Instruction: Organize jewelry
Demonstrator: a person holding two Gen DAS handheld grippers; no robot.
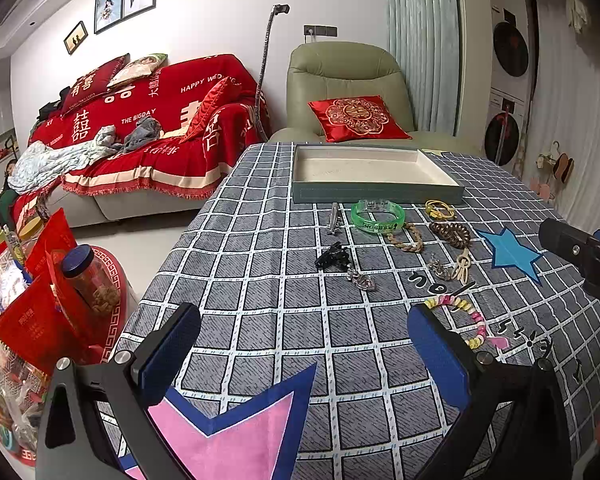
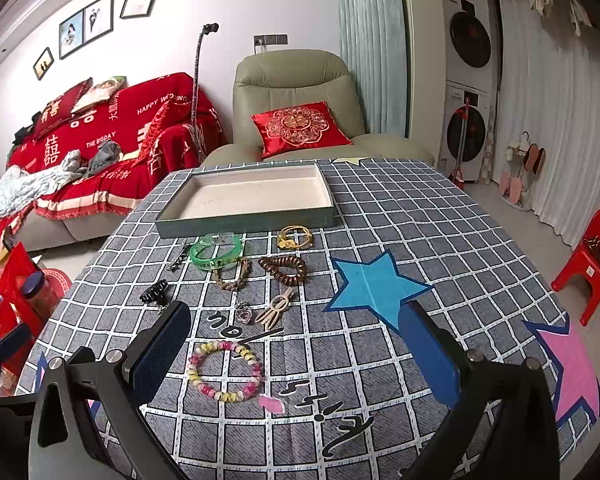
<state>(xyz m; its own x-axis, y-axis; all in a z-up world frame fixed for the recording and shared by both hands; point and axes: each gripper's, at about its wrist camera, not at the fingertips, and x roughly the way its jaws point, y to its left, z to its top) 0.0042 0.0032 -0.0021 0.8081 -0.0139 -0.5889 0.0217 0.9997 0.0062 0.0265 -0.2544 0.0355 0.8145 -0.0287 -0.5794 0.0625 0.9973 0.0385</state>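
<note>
Both claws, left claw (image 1: 300, 344) and right claw (image 2: 296, 344), are spread; the bead bracelet (image 2: 225, 371) near the surface's front edge could slide off if nudged.

Empty tray (image 2: 244, 222), jewelry (image 2: 236, 276) scattered just beside, perhaps ten pieces

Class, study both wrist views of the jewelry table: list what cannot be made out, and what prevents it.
- Beaded bracelet: left wrist view, near end hidden behind the left gripper finger.
- Small silver charm: right wrist view, too small to identify.
- Green bangle lettering: too small to read in either view.
- Tray: nothing visible inside.
</note>
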